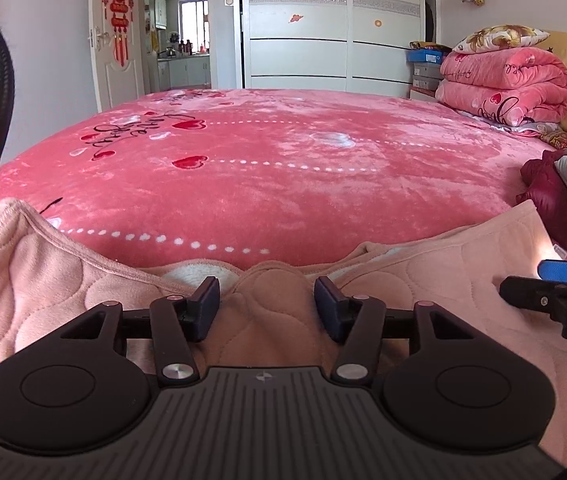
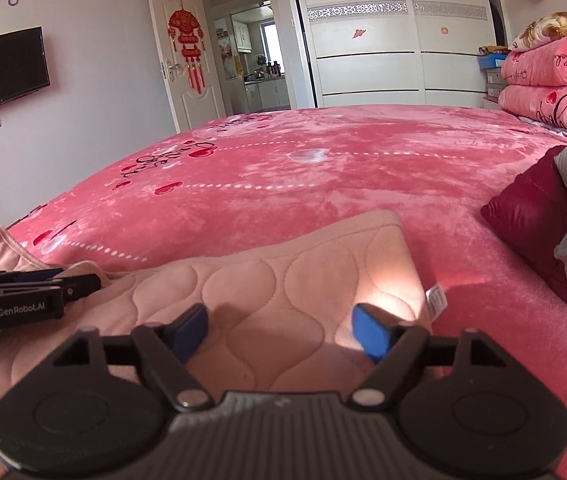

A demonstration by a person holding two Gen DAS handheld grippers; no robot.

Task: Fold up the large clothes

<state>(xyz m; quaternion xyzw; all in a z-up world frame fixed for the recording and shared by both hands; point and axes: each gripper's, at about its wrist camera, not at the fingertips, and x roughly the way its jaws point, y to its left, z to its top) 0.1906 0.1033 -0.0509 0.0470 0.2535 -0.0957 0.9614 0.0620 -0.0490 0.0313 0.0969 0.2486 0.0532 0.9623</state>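
Garment first: the pink quilted garment (image 1: pixel 275 320) lies flat on the bed (image 1: pixel 283 168), long axis running nine to three under both your grippers. Left gripper (image 1: pixel 266 304) and right gripper (image 2: pixel 279 332) have jaws wide, gripping nothing; its far edge sits at twelve o'clock.

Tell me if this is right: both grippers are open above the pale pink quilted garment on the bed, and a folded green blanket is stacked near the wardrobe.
One detail is wrong: the folded blanket by the wardrobe is pink with red hearts, not green, as the right wrist view shows. The rest holds: the left gripper and right gripper are open above the pale pink quilted garment on the bed.
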